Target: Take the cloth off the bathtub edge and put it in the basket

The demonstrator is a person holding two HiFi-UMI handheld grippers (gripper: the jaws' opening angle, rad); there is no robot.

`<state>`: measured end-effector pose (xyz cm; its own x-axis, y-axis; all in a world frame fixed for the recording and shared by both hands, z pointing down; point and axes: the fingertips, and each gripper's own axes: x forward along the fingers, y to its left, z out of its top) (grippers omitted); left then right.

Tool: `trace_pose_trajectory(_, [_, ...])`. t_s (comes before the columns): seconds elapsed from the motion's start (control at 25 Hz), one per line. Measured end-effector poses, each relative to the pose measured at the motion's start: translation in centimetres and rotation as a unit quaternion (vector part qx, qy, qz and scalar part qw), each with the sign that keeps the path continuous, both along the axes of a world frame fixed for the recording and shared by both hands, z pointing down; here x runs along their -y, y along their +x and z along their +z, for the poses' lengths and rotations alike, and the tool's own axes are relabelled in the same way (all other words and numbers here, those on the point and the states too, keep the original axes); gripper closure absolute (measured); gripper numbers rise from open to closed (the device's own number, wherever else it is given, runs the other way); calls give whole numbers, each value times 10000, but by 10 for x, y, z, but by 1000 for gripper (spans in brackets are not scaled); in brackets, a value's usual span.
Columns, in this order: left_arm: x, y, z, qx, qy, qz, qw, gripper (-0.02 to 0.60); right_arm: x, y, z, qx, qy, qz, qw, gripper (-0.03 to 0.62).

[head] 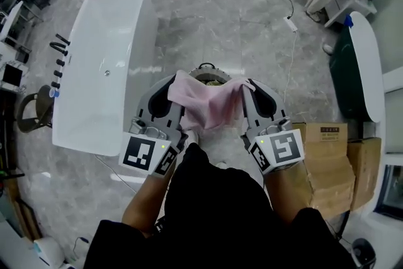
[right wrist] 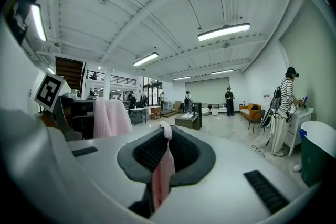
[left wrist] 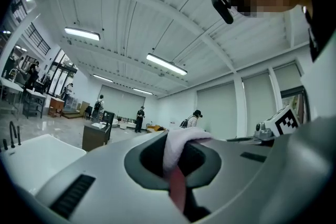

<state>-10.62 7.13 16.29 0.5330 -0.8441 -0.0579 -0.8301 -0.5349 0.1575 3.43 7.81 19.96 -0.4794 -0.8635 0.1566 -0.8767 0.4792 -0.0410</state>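
Head view: soft pink cloth [head: 211,104], off white bathtub [head: 104,72], held over round basket [head: 206,67], pinched in closed jaws of left gripper [head: 176,92] and right gripper [head: 248,91]; drop-in pending.

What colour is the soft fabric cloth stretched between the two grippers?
Pale pink cloth, plain with no pattern; the head view shows it best.
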Motion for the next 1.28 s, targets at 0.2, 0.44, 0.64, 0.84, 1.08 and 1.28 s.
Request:
trace_pose_trajectory(0.2, [28,-10,-7,-225,91,176,9996,565,31,-13,-5,117,-76,204,9997,561])
trace_pose_trajectory(0.44, [55,-19,-6,-299,71,331,9990,563,61,-27,-5,297,-190,282,9990,562])
trace_pose_trajectory(0.64, [69,-21,2,-285,77,450,9986,565,73,-40,0,178,-219,297,9992,562])
trace_pose_trajectory(0.84, [77,-15,19,-242,-33,591,9980,565,77,-42,8,-38,-285,287,9992,562])
trace_pose_trajectory(1.08, [84,-7,28,-218,-126,684,9973,565,79,-46,14,-82,-399,292,9987,562])
trace_pose_trajectory(1.28, [89,-3,33,-150,-163,718,9972,565,84,-43,20,-122,-422,371,9983,562])
